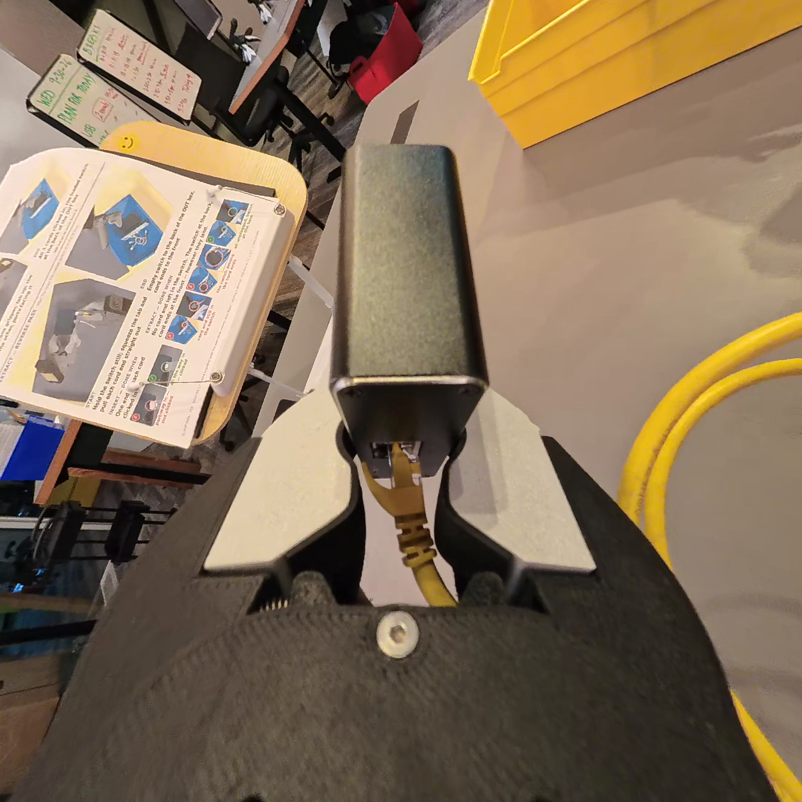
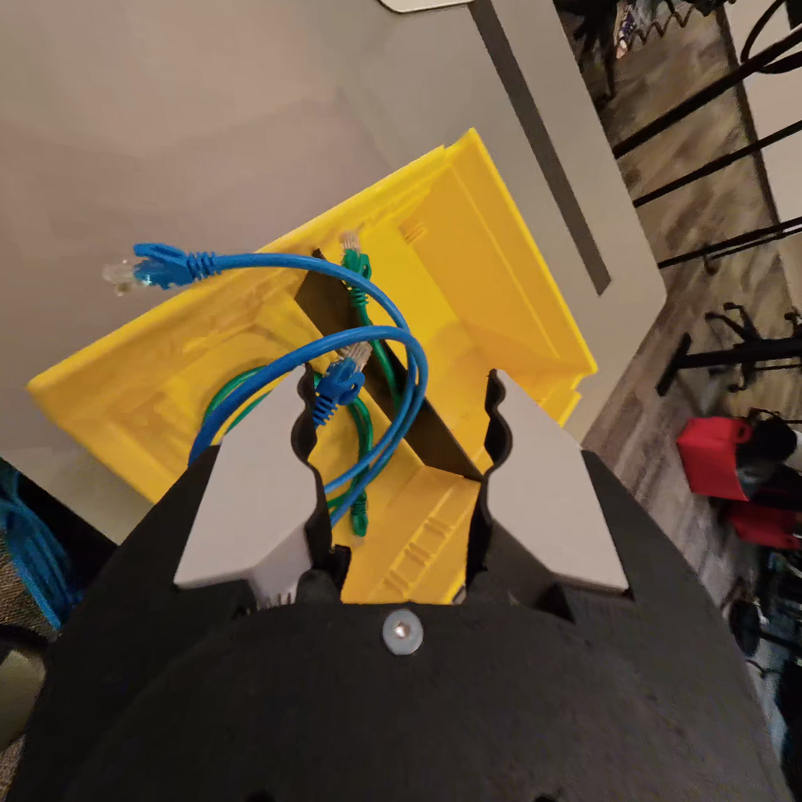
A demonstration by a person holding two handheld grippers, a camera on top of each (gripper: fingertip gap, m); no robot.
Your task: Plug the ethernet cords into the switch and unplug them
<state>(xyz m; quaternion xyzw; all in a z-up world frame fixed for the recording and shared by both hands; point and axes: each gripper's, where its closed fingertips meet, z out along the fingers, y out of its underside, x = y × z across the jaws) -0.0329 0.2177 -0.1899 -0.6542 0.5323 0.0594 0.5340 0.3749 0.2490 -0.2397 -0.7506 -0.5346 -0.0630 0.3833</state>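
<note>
Metal switch (image 1: pixel 408 269), rigid and slick, sits clenched in the left tongs (image 1: pixel 403 442), yellow cord (image 1: pixel 412 520) plugged in; right tongs (image 2: pixel 399 416) gape above limp cords (image 2: pixel 382 390).

Black switch (image 1: pixel 408 277) with yellow cord (image 1: pixel 408 490) apparently plugged in; blue cord (image 2: pixel 304 264) loose.

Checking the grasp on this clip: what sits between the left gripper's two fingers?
In the left wrist view, the black switch is clamped at its near end, and a plugged-in yellow cord runs back between the fingers.
</note>
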